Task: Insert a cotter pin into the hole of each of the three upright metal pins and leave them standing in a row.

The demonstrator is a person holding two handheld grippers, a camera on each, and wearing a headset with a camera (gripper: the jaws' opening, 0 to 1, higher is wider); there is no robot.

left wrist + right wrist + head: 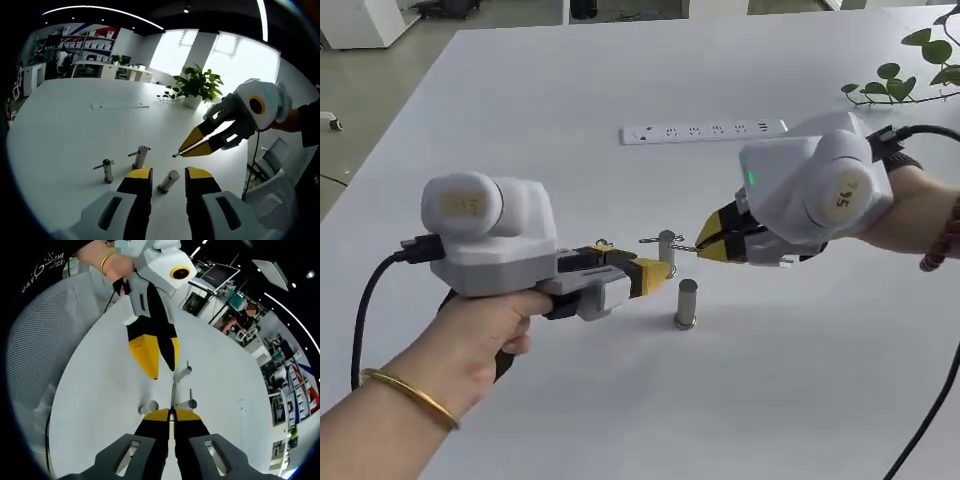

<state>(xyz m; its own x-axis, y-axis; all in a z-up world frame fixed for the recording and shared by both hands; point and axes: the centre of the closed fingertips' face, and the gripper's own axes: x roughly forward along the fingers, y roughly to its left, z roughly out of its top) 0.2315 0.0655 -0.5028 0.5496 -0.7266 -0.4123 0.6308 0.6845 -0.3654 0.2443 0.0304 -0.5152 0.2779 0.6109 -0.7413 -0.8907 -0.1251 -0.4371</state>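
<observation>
Three short metal pins stand on the white table (620, 90). The nearest pin (686, 303) has no cotter pin. Behind it, a pin (667, 250) carries a cotter pin through its top. The third pin (107, 170), also with a cotter pin, is mostly hidden behind the left gripper in the head view. My left gripper (655, 272) is open, its jaws either side of the bare pin (169, 181) without touching it. My right gripper (705, 245) is shut on a thin cotter pin (173, 392), held just above and beyond the bare pin (148, 408).
A white power strip (705, 130) lies farther back on the table. A potted plant (920, 70) trails leaves at the far right edge. Cables run from both grippers.
</observation>
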